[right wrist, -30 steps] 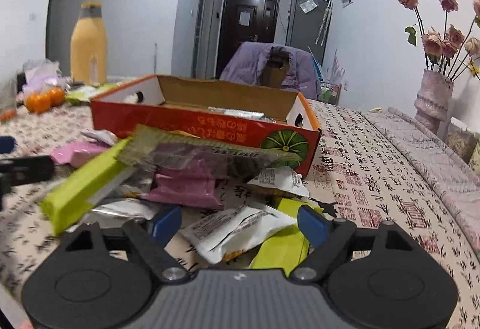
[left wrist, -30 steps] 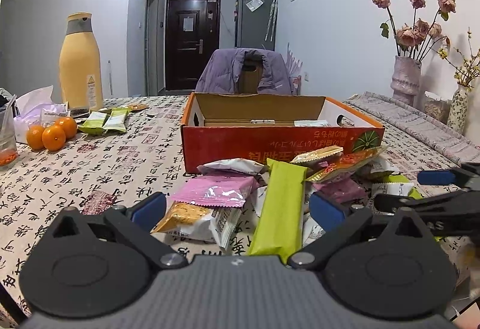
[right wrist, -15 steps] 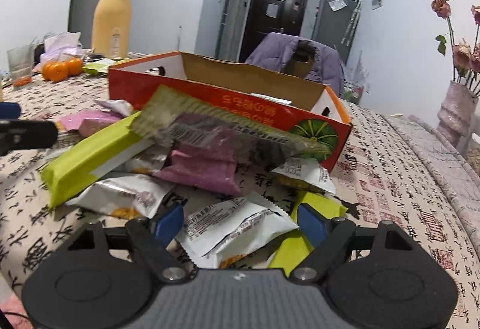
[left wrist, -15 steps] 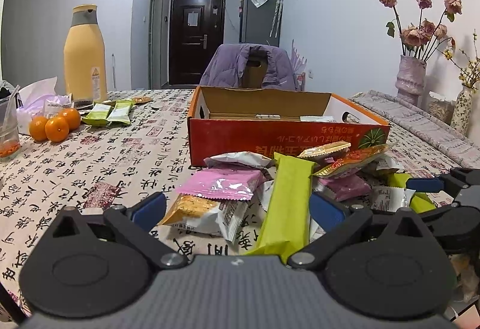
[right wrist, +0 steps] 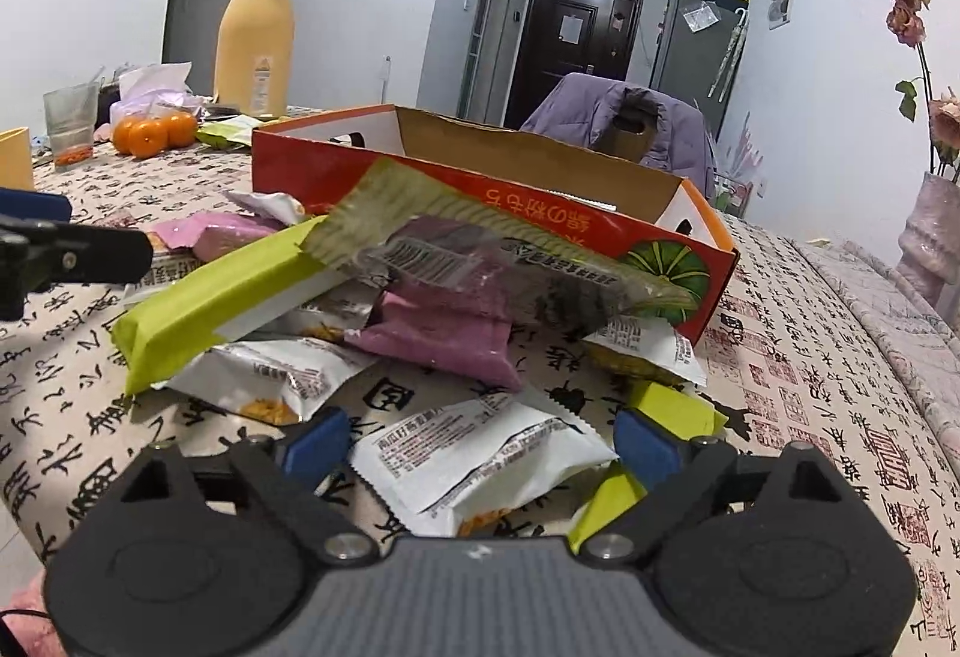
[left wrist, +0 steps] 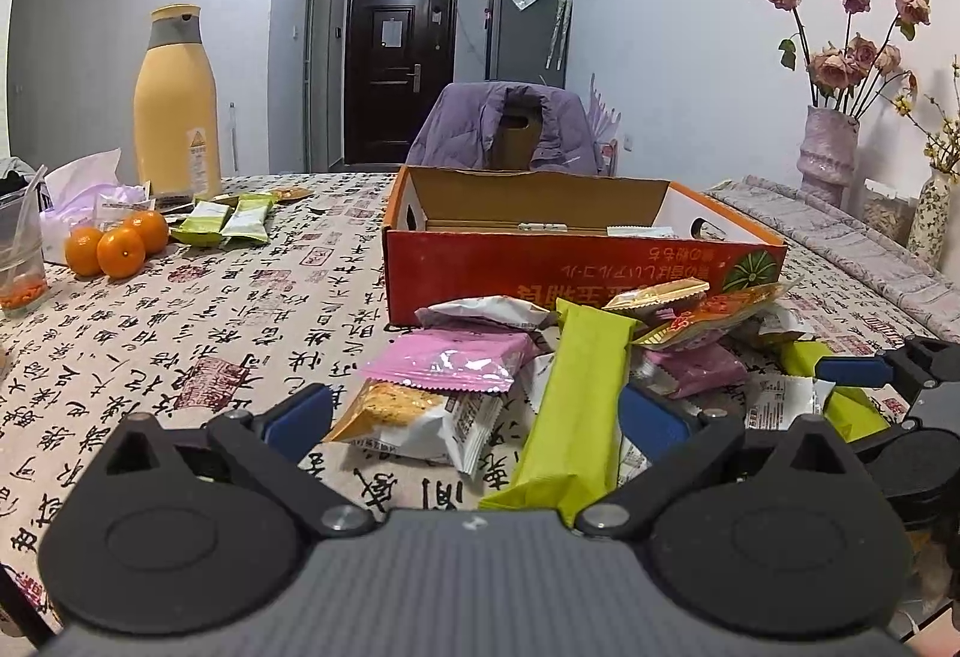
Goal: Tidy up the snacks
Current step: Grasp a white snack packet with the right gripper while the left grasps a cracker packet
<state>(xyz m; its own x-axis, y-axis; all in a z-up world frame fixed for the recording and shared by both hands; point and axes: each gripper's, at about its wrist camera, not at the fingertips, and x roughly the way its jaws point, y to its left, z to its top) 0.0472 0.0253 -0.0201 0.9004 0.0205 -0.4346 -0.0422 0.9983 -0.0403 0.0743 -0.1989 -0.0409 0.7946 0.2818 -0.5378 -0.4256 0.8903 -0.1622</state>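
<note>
While angled downward, both tools [left wrist: 474, 417] [right wrist: 480, 441] gape over snack packets [right wrist: 480, 462].

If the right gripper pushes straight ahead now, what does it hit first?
Most likely the white snack packet lying between the open fingers of the right gripper; beyond it sits the purple packet, though depth is uncertain.

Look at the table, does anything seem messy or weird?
Yes. The snack packets lie in a jumbled heap in front of the red cardboard box rather than in it: a long green bar leans across a pink packet. The box's printed writing also reads upside down.
</note>
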